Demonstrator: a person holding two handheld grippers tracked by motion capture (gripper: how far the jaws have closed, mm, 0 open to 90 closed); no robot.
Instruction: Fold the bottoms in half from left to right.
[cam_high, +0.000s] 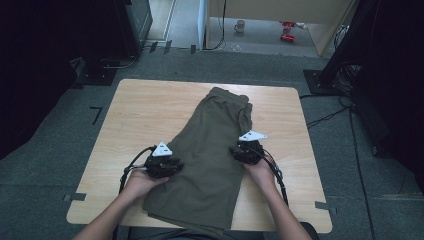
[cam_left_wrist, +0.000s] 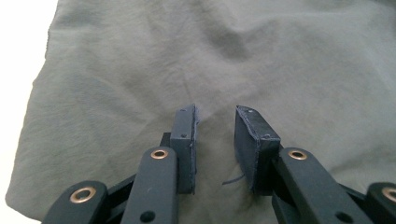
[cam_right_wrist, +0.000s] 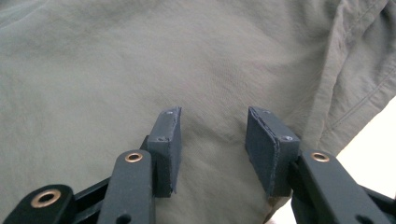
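Olive-green shorts (cam_high: 210, 150) lie folded lengthwise on the wooden table (cam_high: 135, 115), waistband at the far end. My left gripper (cam_high: 164, 165) rests on the cloth's left edge, my right gripper (cam_high: 246, 151) on its right edge. In the left gripper view the gripper (cam_left_wrist: 215, 122) is open, its pads pressed down on smooth cloth (cam_left_wrist: 140, 70) with a small gap between them. The right gripper view has the gripper (cam_right_wrist: 214, 125) open too, flat fabric (cam_right_wrist: 116, 70) under it and a stitched seam (cam_right_wrist: 359, 70) off to the right.
The table's bare wood runs wide on the left and narrower on the right (cam_high: 295, 145). Grey floor surrounds the table, with cables (cam_high: 325, 117) at right, dark equipment stands at both far corners, and a mug (cam_high: 240, 26) and red items (cam_high: 287, 30) far back.
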